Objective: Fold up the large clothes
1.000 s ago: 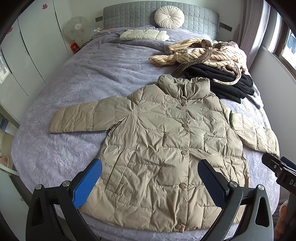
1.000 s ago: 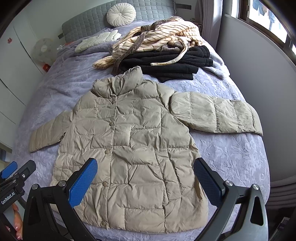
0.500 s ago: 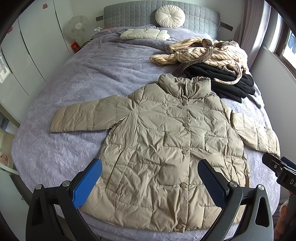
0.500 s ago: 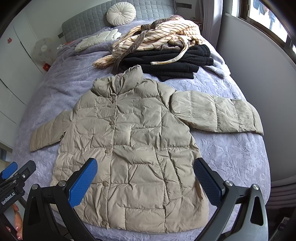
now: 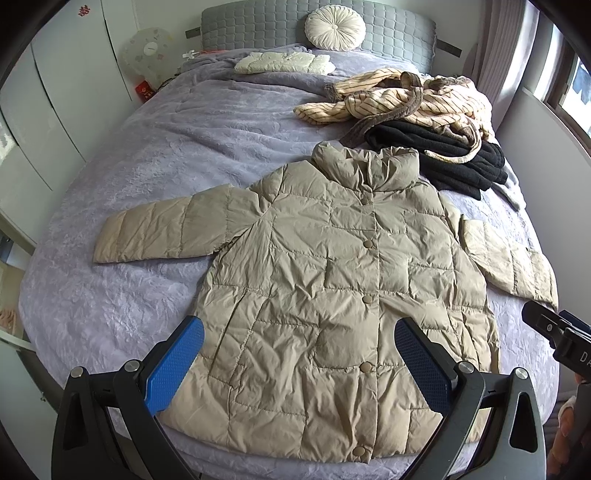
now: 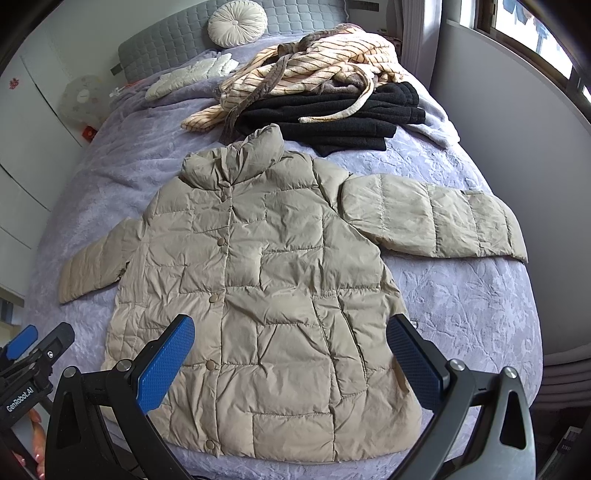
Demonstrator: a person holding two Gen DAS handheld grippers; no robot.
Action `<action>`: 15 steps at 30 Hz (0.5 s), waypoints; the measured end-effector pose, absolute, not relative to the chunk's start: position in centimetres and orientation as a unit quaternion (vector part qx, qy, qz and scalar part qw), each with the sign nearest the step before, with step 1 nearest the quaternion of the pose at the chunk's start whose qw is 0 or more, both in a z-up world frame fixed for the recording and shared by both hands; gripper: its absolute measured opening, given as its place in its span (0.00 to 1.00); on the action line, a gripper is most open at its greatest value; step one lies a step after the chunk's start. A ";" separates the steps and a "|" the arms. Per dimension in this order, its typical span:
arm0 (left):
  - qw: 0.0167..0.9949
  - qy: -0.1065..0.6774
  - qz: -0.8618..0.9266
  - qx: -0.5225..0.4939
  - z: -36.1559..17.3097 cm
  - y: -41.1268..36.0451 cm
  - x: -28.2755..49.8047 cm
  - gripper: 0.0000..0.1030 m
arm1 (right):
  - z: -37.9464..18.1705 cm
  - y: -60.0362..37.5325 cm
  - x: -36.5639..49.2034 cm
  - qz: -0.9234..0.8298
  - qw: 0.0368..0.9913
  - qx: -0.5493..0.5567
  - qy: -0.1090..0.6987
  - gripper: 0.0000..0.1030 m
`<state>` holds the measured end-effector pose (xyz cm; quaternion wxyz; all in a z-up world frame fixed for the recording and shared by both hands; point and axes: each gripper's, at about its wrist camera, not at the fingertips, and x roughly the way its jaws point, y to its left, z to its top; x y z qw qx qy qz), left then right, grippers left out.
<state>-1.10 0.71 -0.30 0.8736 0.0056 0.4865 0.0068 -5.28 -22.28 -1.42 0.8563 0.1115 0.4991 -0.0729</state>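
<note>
A beige quilted puffer jacket (image 5: 332,288) (image 6: 266,295) lies flat and buttoned on the lavender bedspread (image 5: 166,155), collar toward the headboard, both sleeves spread sideways. My left gripper (image 5: 299,365) hovers above the jacket's hem, blue pads wide apart, nothing between them. Over the lower right part of the jacket my right gripper (image 6: 290,363) is likewise open and holds nothing. Each gripper shows at the edge of the other's view: the right one (image 5: 554,328) at the right rim, the left one (image 6: 33,343) at the lower left.
Behind the jacket's collar sits a pile: a striped cream robe (image 5: 406,99) on folded black clothing (image 5: 443,158). A folded cream garment (image 5: 284,62) and a round cushion (image 5: 334,27) lie by the grey headboard. White wardrobes stand left, a wall and window right.
Both views have drifted slightly; the jacket sits a little lower in the left wrist view than a second ago. The clothes have not moved and both grippers stay open.
</note>
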 end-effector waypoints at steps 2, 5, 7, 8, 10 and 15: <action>0.870 0.493 0.013 0.016 -0.8 1.2 -1.1 1.00 | -1.7 -21.8 -5.4 -0.073 0.854 0.110 0.504 1.00; 0.870 0.490 0.029 0.033 -1.2 1.9 -0.5 1.00 | -2.1 -21.2 -4.7 -0.070 0.851 0.108 0.509 1.00; 0.873 0.485 0.036 0.037 -1.2 2.4 -0.1 1.00 | -2.0 -20.7 -4.2 -0.056 0.857 0.121 0.497 1.00; 0.873 0.484 0.039 0.038 -1.3 2.8 0.1 1.00 | -2.2 -20.2 -4.2 -0.052 0.856 0.120 0.500 1.00; 0.873 0.484 0.038 0.034 -1.6 3.8 0.5 1.00 | -2.3 -19.3 -3.8 -0.046 0.857 0.118 0.499 1.00; 0.858 0.513 0.020 0.012 -3.5 6.7 2.7 1.00 | -3.3 -15.7 -2.3 -0.036 0.852 0.106 0.511 1.00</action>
